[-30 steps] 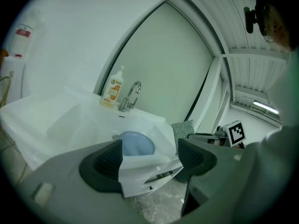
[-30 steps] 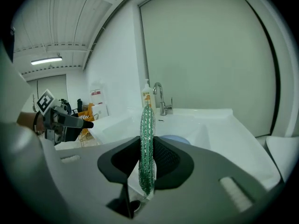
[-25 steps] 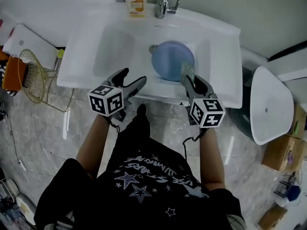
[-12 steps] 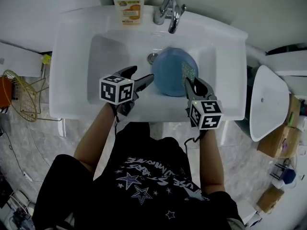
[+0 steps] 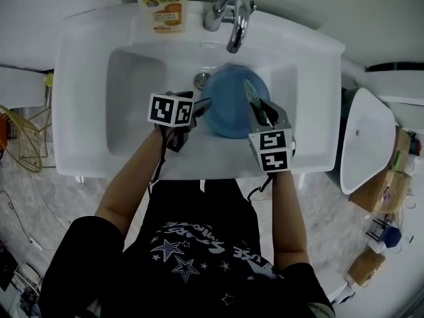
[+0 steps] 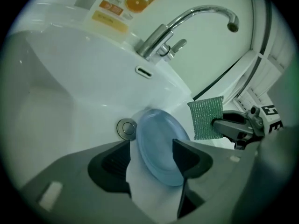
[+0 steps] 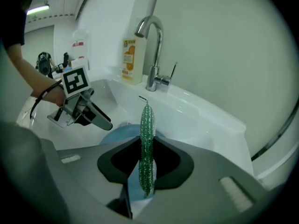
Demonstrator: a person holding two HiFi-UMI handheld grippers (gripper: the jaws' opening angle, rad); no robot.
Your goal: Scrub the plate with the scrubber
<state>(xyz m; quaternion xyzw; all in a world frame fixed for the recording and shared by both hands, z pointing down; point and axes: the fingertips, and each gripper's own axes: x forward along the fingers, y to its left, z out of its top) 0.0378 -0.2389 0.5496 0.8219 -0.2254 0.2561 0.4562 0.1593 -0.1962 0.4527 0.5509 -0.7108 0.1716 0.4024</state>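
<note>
One round blue plate (image 5: 225, 114) leans in the white sink (image 5: 79, 65), its near rim between my left gripper's (image 6: 150, 157) spread fingers (image 6: 189, 157); whether they touch it, I can't tell. My right gripper (image 7: 145, 167) pinches the one green mesh scrubber (image 7: 147, 134), seen edge-on, over the plate.

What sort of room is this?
Probably a washroom or kitchen corner: a white sink with a chrome tap, an orange-labelled bottle on its rim, and a blue plate in the basin.

Plate (image 5: 227, 108) in sink (image 5: 132, 105), before faucet (image 5: 233, 15)
</note>
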